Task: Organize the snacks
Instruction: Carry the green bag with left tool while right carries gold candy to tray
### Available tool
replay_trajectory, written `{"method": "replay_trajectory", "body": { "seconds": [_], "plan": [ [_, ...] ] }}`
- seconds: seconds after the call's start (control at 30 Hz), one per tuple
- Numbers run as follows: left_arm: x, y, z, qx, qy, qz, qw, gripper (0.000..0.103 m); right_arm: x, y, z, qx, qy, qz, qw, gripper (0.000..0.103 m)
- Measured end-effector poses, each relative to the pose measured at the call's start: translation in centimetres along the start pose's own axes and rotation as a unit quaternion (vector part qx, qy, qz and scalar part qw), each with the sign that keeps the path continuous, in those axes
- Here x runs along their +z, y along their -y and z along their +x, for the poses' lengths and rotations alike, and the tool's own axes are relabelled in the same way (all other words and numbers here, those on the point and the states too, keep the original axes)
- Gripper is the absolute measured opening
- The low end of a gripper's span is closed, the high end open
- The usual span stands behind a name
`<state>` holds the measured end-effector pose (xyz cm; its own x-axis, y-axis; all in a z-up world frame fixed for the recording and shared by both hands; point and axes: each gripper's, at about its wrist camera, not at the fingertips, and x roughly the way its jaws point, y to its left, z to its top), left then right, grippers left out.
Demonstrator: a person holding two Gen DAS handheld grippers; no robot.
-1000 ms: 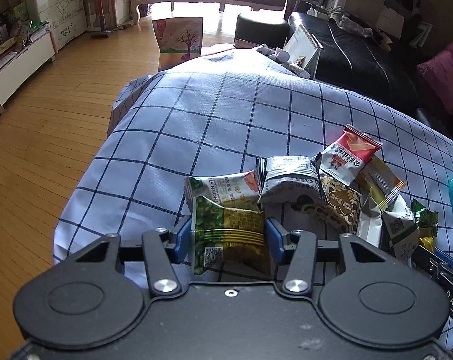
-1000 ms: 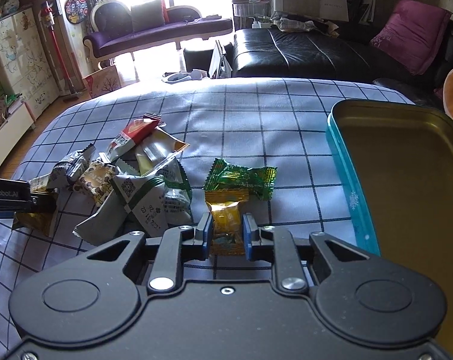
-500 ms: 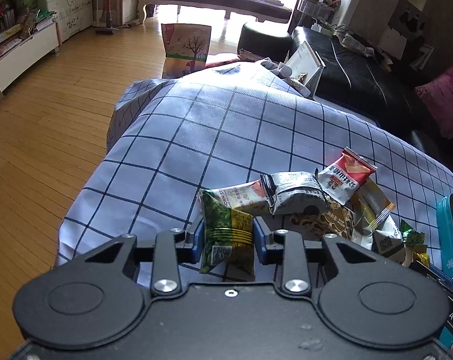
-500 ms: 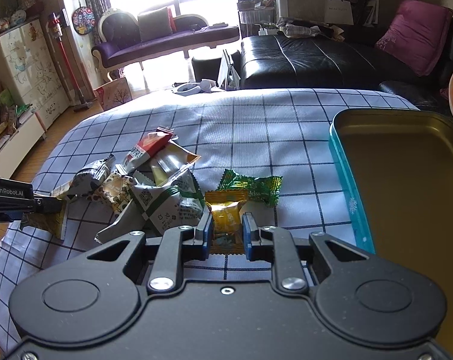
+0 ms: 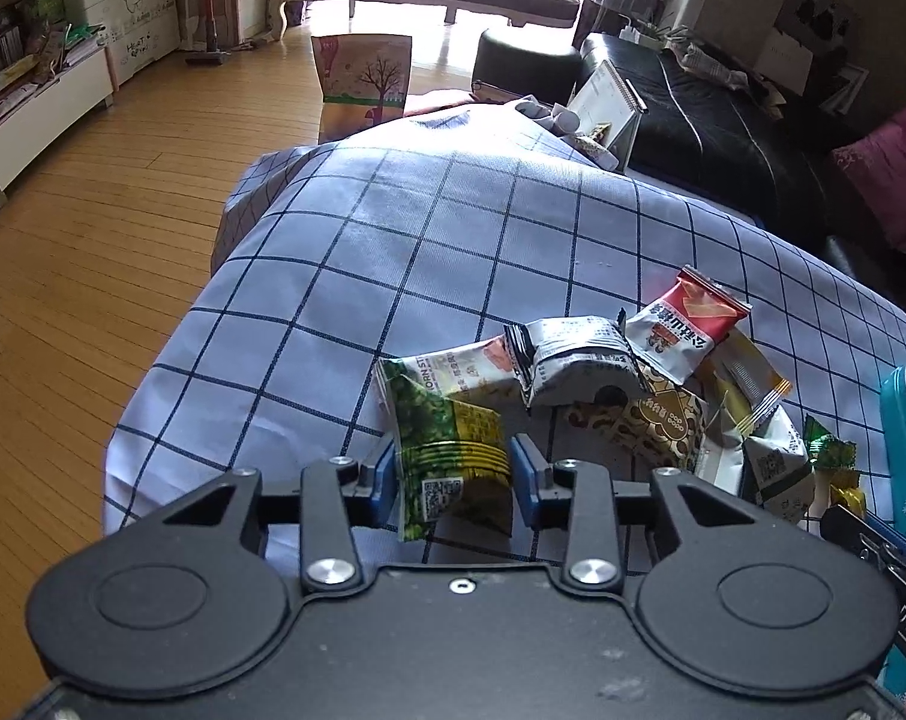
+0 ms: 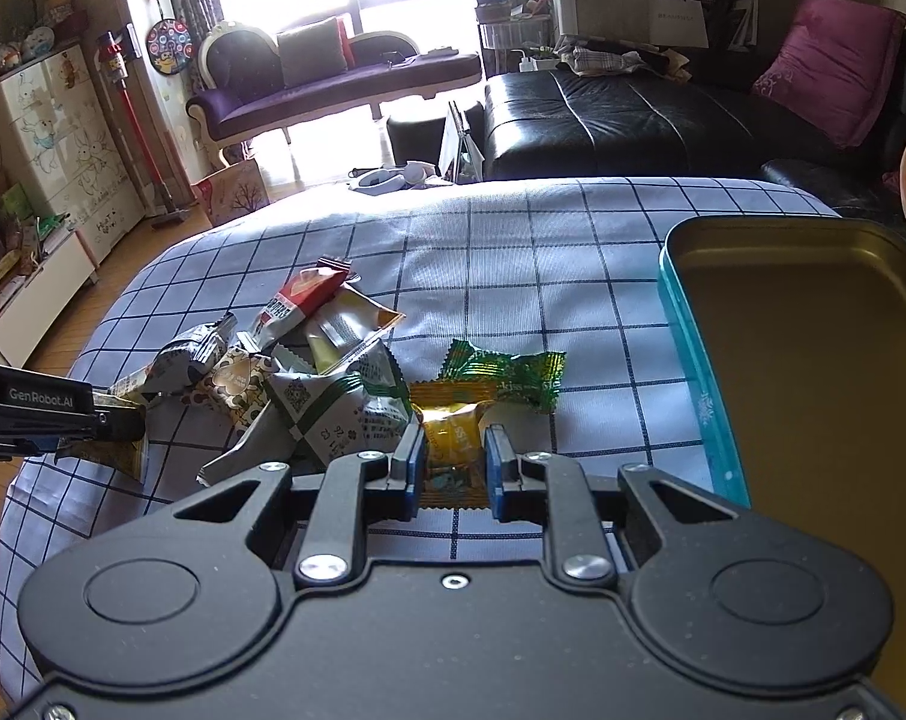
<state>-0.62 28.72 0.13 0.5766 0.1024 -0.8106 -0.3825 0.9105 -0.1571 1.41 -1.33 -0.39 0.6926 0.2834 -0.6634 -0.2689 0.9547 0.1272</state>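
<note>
Teal and gold, that tin [image 6: 813, 396] sits wide open at three o'clock of the snack pile, and as far as we can see not one snack is in it yet. So we judge the tidying has barely started.

Both our hands are busy, though. Our left gripper [image 5: 453, 471] has the green-and-yellow packet [image 5: 450, 450] between its blue pads, and its jaws are easing apart right now; the pads seem only just against the packet's edges, so we call that a loose hold at best. The packet sits at the seven o'clock edge of the pile.

Our right gripper [image 6: 453, 468] is nearly closed, pinched onto the yellow candy [image 6: 453, 426], which lies just beside the green candy [image 6: 504, 375] at its one o'clock.

What's left? Nearly everything. The heap on the checked cloth [image 5: 453, 252] is untouched: the red packet [image 5: 687, 324] at the far end, the grey packet [image 5: 573, 360] beside it, the brown patterned packet [image 5: 657, 423] underneath, the green-and-white packet [image 6: 327, 414] nearest the candies. All of it, by our reckoning, must travel over to the tin, starting with these two.
</note>
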Motion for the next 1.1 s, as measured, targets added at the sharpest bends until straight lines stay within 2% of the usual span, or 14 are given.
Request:
{"method": "replay_trajectory", "body": {
  "seconds": [0.1,0.17,0.5,0.73,0.97,1.1],
  "plan": [
    [0.0,-0.2,0.2,-0.010,-0.009,-0.007,0.9999,0.038,-0.1,-0.2,0.1,0.001,-0.002,-0.001,1.000,0.029],
    [0.0,-0.4,0.1,-0.014,-0.008,-0.013,0.9998,0.034,-0.1,-0.4,0.1,0.002,-0.002,-0.004,1.000,0.029],
    [0.4,-0.5,-1.9,-0.020,0.028,-0.030,0.9990,0.026,0.2,-0.5,-0.7,0.012,0.011,0.002,1.000,0.029],
    [0.2,0.6,-1.3,-0.006,0.016,-0.013,0.9998,0.027,0.1,-0.3,-0.8,0.013,0.011,0.004,1.000,0.029],
    [0.1,2.1,-3.1,-0.020,0.051,-0.008,0.9985,0.026,0.4,0.6,-1.7,0.015,0.023,0.014,1.000,0.029],
    [0.0,3.6,-3.5,-0.022,0.058,0.002,0.9980,0.026,0.4,1.3,-2.1,0.014,0.027,0.019,0.999,0.029]
  ]
}}
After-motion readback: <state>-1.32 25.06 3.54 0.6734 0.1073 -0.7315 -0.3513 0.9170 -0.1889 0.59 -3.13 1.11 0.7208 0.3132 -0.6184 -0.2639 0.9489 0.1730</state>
